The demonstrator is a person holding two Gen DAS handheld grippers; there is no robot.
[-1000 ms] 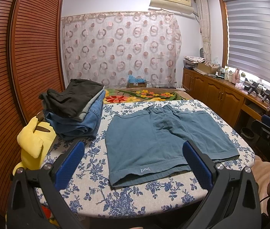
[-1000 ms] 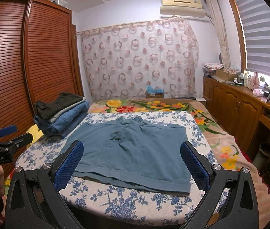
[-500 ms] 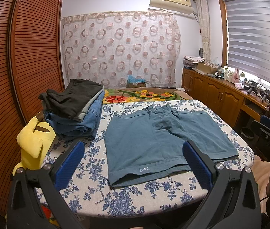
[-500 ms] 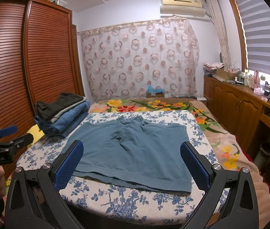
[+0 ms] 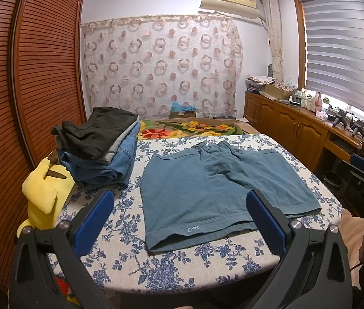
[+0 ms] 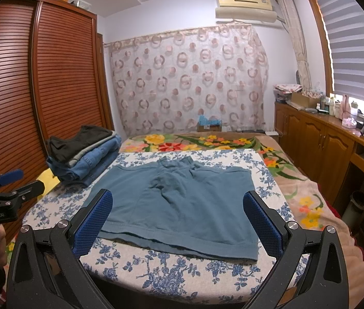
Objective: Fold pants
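On floral tablecloth (image 5: 120, 257), teal shorts (image 5: 207, 195) flat, folded clothes stack (image 5: 99, 149) beside.

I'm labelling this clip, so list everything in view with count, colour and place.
shorts: 1, teal, flat on the cloth, centre
floral cloth: 1, white with blue flowers, under the shorts
folded clothes stack: 1, black and grey over blue denim, left of the shorts
plush toy: 1, yellow, at the left edge
flowered blanket: 1, multicoloured, behind the cloth
curtain: 1, pink circles, back wall
air conditioner: 1, cream, upper wall
cabinets: brown, right wall
left tongs: open, above the near hem
right tongs: open, above the near hem
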